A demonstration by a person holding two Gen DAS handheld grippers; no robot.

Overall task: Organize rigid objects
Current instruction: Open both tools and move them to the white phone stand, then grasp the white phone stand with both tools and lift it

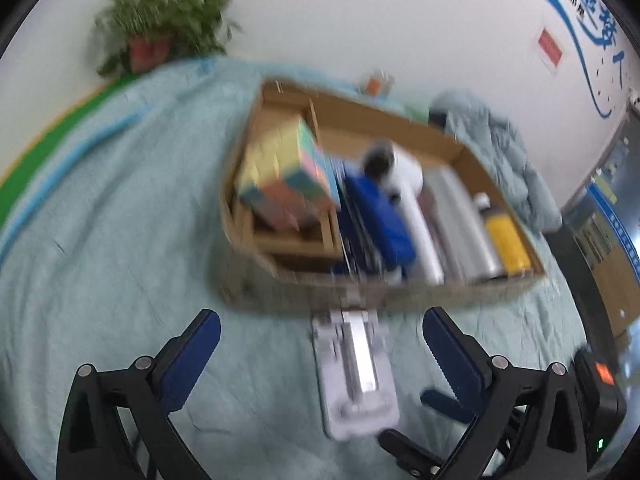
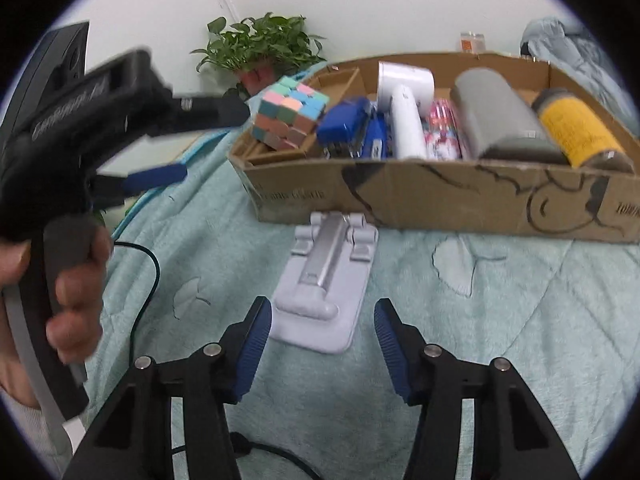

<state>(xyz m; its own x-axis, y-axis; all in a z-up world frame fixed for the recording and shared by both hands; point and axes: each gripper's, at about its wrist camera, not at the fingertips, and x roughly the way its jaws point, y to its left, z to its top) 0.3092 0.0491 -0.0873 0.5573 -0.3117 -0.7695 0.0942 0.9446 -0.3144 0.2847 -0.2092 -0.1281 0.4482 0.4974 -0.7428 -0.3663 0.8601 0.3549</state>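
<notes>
A grey folding stand lies flat on the teal quilt, just in front of a cardboard box. The box holds a pastel cube, a blue stapler, a white device, a silver cylinder and a yellow bottle. My left gripper stands wide open above the stand. My right gripper is open at the stand's near end, pads not pressing it.
A potted plant stands by the wall behind the box. A bunched blanket lies at the box's far right. A hand holds the left gripper's handle, and a dark cable trails over the quilt.
</notes>
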